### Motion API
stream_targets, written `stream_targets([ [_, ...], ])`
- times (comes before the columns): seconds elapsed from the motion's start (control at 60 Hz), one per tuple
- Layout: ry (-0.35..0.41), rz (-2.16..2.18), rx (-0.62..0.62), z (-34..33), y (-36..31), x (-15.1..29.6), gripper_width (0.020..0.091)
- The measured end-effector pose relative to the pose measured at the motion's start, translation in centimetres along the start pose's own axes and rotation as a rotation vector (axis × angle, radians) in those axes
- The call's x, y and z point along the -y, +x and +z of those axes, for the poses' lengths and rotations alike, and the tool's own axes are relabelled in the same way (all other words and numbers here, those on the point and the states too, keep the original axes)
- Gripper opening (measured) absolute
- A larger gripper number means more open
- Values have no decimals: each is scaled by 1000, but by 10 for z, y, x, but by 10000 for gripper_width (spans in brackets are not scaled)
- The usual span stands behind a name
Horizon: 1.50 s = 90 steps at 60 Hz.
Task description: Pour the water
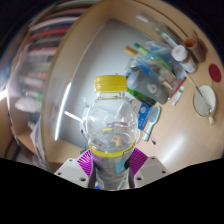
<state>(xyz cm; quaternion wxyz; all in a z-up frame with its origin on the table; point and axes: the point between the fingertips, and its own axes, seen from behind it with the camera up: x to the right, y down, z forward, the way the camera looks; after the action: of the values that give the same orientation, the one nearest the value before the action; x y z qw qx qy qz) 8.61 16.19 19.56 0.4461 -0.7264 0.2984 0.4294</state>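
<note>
Bottle [111,128] base and the lower part of the gripper [112,163] are cut off at 6 o'clock, so the contact zone between the pads [90,160] and the plastic is only partly visible; whether the fingers clench the bottle or merely flank it cannot be told. Clutter at 1 to 2 o'clock beyond the bottle is hard to make out: small containers, a blue-tinted item, and a white round object [204,100] at 3 o'clock. The table [165,130] is pale beige; the whole scene appears tilted. Striped shelving or stacked material [45,50] fills the 9 to 11 o'clock sector. The bottle is clear, with a yellow cap [111,84] and a yellow band low on its body. It stands between the fingers, long axis running 6 to 12 o'clock, cap toward 12 o'clock.
</note>
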Motion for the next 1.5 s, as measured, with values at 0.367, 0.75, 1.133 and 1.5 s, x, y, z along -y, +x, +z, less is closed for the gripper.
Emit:
stream_targets([
  [0.367, -48, 998, 270, -20, 36, 90, 452],
  [0.75, 16, 1316, 312, -18, 73, 99, 452],
  [1.133, 70, 165, 214, -74, -26, 164, 453],
  [1.5, 471, -882, -407, -145, 134, 382, 496],
])
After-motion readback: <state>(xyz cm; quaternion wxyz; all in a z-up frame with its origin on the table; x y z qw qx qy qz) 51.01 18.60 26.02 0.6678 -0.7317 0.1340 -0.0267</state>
